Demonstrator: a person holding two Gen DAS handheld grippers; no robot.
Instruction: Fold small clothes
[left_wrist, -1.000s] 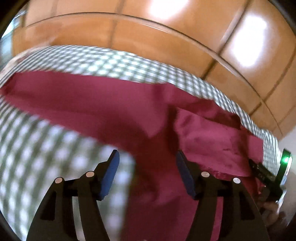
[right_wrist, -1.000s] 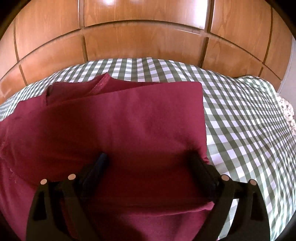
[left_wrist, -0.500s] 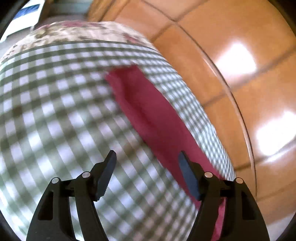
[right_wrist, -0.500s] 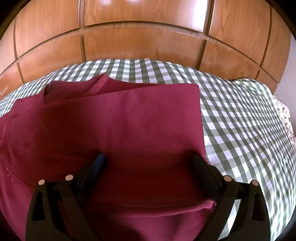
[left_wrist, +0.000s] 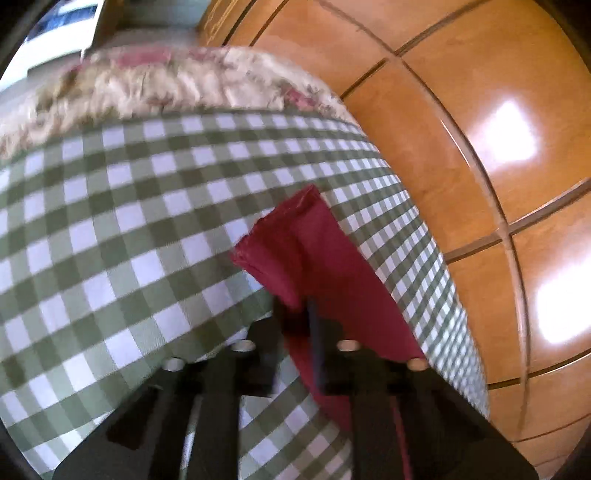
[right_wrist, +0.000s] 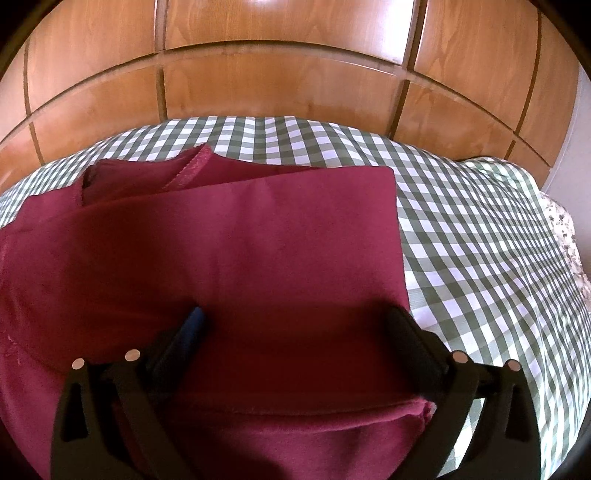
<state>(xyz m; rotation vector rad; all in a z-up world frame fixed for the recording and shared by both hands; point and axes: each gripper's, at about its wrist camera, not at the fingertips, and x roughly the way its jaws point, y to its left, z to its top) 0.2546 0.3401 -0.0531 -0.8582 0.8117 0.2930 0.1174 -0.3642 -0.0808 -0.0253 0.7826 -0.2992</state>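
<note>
Garment (right_wrist: 258, 258): dark red cloth, lying on a green-and-white checked bedcover (right_wrist: 480, 240) in front of a wood-panelled wall (right_wrist: 277, 85). In the right wrist view it is folded over on itself, with a straight folded edge running down its right side and a stitched hem and loose flap showing at the far left. Right gripper (right_wrist: 295, 325) sits low over the near part of the fold, its jaws spread wide and opening, cloth lying between them but neither pad pressing on it. In the left wrist view, left gripper (left_wrist: 306, 314) has its jaws drawn together, pinching the near edge of a narrow pointed strip of the garment (left_wrist: 314, 258). That strip rests on the bedcover (left_wrist: 110, 240), close to its edge beside the wall (left_wrist: 461, 129). A floral-patterned cover (left_wrist: 166, 85) lies beyond, blurred.
</note>
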